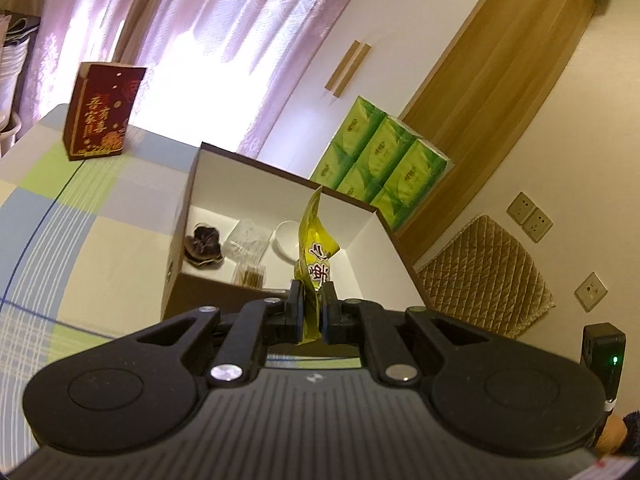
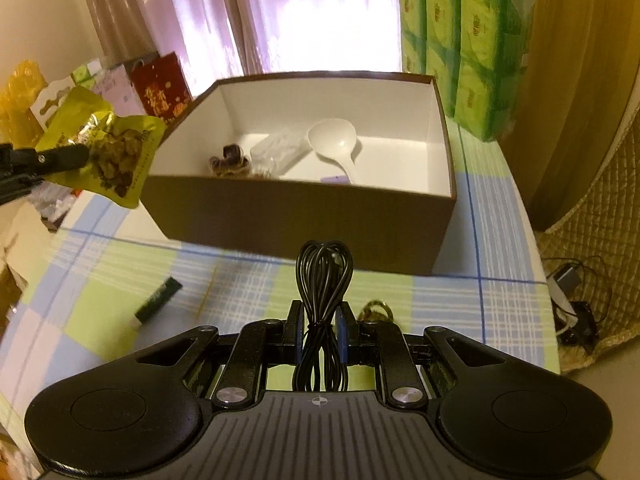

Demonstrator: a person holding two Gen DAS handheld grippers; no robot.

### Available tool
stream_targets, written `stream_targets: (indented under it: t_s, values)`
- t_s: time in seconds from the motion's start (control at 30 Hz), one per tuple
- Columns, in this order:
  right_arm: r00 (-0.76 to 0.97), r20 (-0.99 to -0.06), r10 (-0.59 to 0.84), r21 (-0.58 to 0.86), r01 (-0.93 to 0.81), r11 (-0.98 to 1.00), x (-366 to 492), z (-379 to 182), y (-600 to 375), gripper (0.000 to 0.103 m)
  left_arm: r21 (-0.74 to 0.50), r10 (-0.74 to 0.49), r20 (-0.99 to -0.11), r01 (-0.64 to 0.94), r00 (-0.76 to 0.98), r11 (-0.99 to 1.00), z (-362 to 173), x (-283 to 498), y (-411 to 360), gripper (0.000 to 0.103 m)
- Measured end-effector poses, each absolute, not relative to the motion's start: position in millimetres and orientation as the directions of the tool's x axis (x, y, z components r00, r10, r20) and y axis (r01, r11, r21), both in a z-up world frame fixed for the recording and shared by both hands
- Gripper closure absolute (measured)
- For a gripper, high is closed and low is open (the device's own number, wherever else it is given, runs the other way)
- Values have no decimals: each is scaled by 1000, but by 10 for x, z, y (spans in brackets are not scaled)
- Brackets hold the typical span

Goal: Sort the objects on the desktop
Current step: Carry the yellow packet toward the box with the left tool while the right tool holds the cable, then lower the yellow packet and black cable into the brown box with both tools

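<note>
My left gripper [image 1: 311,294] is shut on a yellow-green snack packet [image 1: 316,240], held edge-on above the near wall of the brown box [image 1: 224,292]. From the right wrist view the same packet [image 2: 108,152] hangs left of the box [image 2: 304,216], clamped by the left gripper's fingers [image 2: 60,156]. My right gripper [image 2: 319,316] is shut on a coiled black cable [image 2: 323,280], in front of the box above the checked tablecloth [image 2: 500,312]. Inside the box lie a white spoon [image 2: 334,140], a clear plastic bag [image 2: 280,148] and a dark dried fruit [image 2: 230,158].
A dark green tube [image 2: 158,298] lies on the cloth at the left, and a gold ring-like thing [image 2: 376,308] shows beside my right fingers. A red carton [image 1: 100,112] stands far left. Green tissue packs [image 2: 464,52] stand behind the box. Bags clutter the left edge.
</note>
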State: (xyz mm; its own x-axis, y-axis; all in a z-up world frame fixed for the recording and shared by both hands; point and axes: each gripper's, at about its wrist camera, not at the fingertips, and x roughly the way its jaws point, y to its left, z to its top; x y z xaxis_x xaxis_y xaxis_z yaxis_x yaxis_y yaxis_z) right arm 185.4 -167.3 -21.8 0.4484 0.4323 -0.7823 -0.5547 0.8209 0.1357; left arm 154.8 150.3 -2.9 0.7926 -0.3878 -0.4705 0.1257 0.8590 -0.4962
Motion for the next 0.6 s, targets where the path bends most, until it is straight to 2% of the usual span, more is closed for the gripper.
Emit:
stream_targets:
  t_s: [0.23,0.6]
  values:
    - [456,-752,475,177,-555,813,2077,-78,-1625,90,-484,-403,-456,159,793,860,45,1788,1450,97]
    - [502,-711,492,158,-568,808,2572,119,-1420,90,-465,-442,-456,216,773,858,72,2292,1238,97]
